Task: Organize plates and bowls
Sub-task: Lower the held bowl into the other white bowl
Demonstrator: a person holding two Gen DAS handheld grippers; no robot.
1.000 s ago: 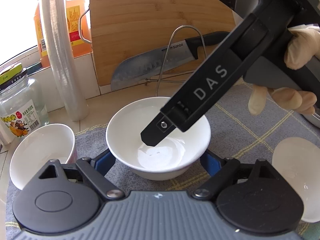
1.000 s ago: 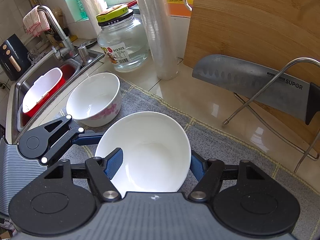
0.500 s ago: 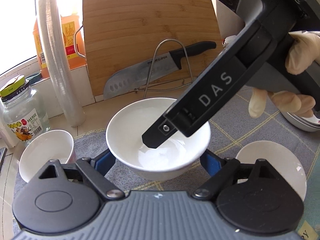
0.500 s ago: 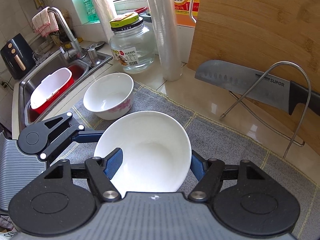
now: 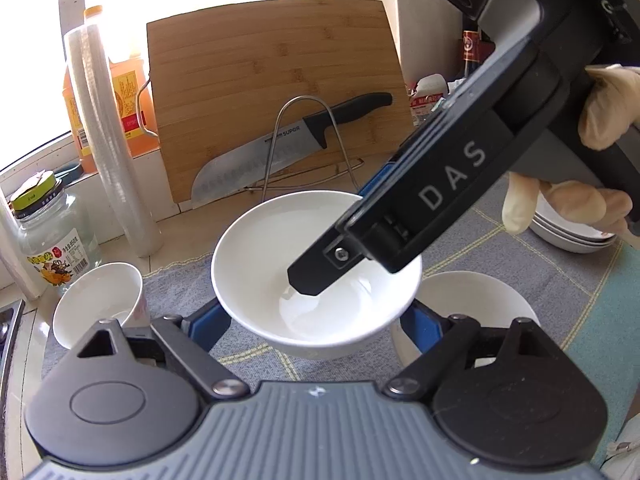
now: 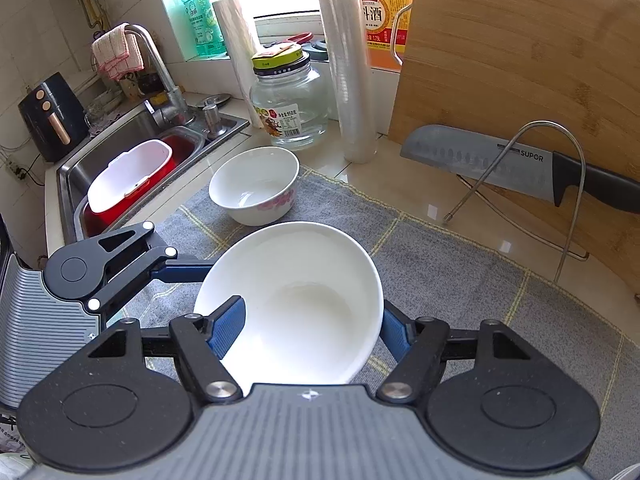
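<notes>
Over the grey mat (image 6: 460, 276), both grippers hold one white bowl (image 6: 304, 300): right gripper (image 6: 312, 328) pinches its rim, left gripper (image 5: 316, 328) spans it; two bowls remain unstacked.

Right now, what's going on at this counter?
A person with a two-finger gripper in each hand is holding one plain white bowl with both. The left gripper spans it from outside, while the right gripper pinches its wall, one finger inside. The bowl seems clear of the grey dish mat. A floral bowl and another white bowl sit nearby.
</notes>
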